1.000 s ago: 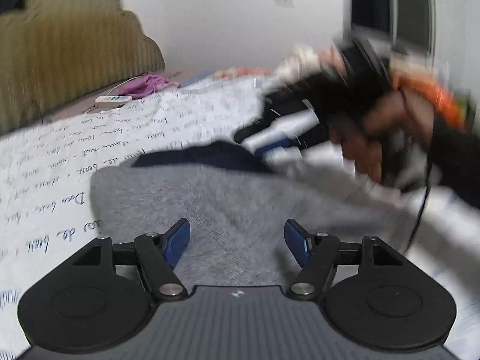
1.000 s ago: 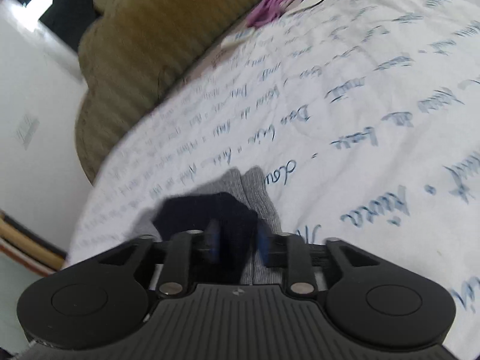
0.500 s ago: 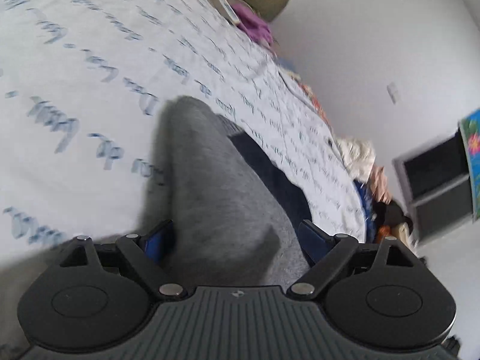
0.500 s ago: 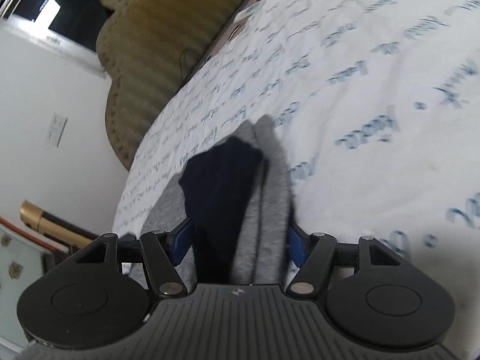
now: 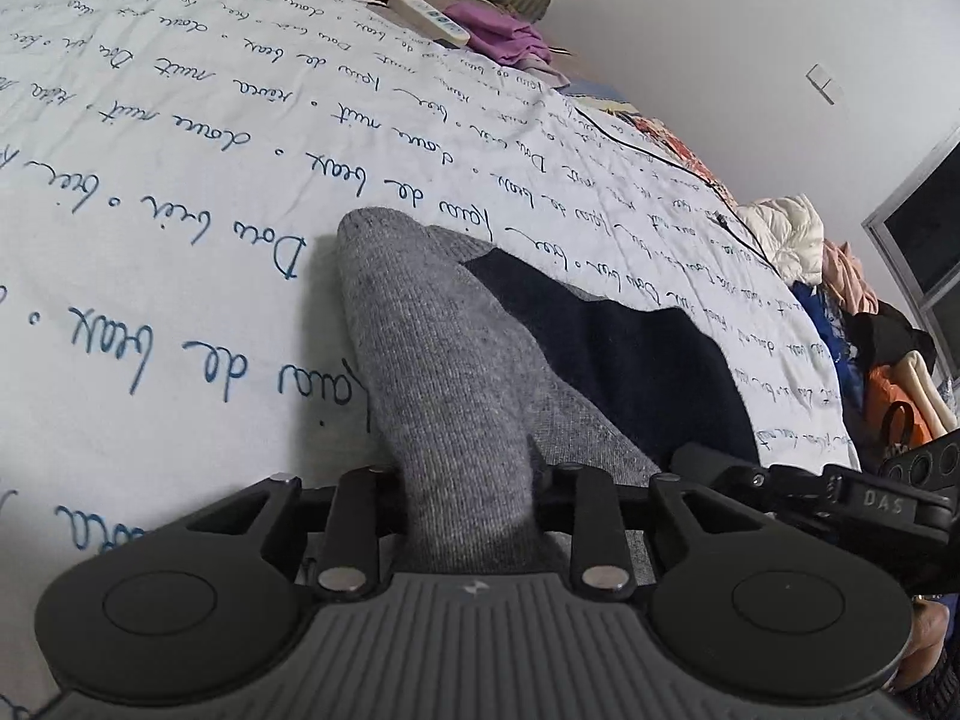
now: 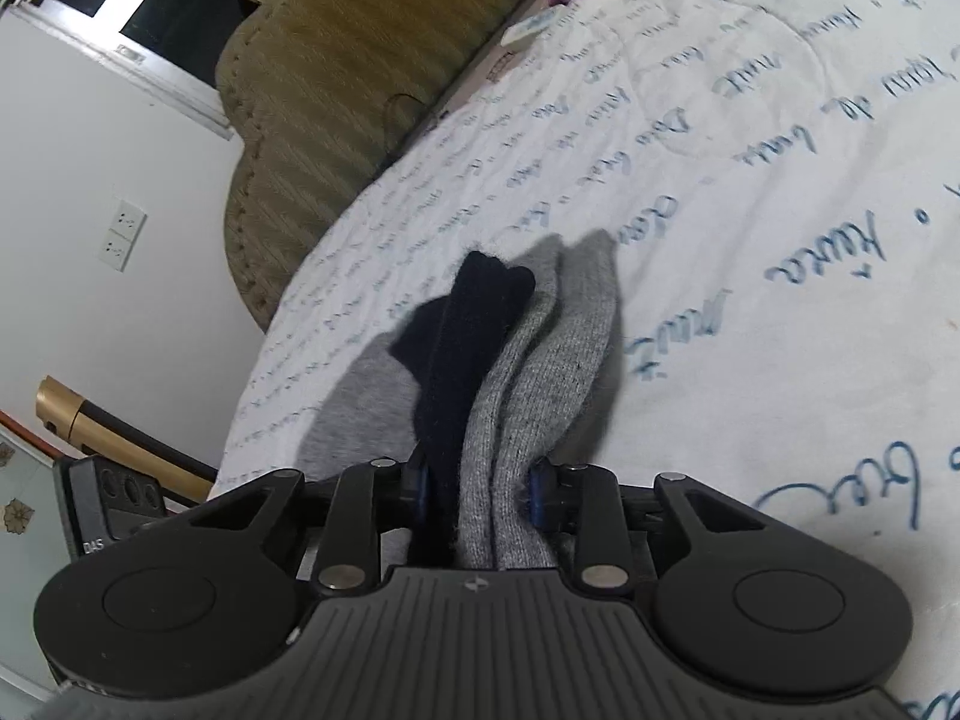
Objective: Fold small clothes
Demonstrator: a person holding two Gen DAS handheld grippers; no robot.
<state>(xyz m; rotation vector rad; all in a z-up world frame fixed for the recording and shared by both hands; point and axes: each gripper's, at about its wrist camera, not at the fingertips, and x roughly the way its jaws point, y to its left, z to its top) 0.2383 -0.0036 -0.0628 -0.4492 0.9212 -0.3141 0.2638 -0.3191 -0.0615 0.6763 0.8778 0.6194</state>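
A small grey knit garment with a dark navy part lies on the white bedspread with blue script. In the left wrist view my left gripper (image 5: 468,474) is shut on a raised fold of the grey garment (image 5: 432,324); the navy part (image 5: 624,348) lies to its right. In the right wrist view my right gripper (image 6: 477,486) is shut on bunched grey fabric (image 6: 540,372) together with the navy fabric (image 6: 462,336). The right gripper's body shows at the right edge of the left wrist view (image 5: 840,498).
The bedspread (image 5: 180,180) spreads left and ahead. A white remote (image 5: 429,15) and purple cloth (image 5: 501,39) lie near the olive headboard (image 6: 336,96). A black cable (image 5: 660,156) crosses the bed. A pile of clothes (image 5: 840,276) sits at the far right.
Both grippers have closed on the garment from open. The left gripper tilted down toward the bed; the grey fold now stands pinched between its fingers.
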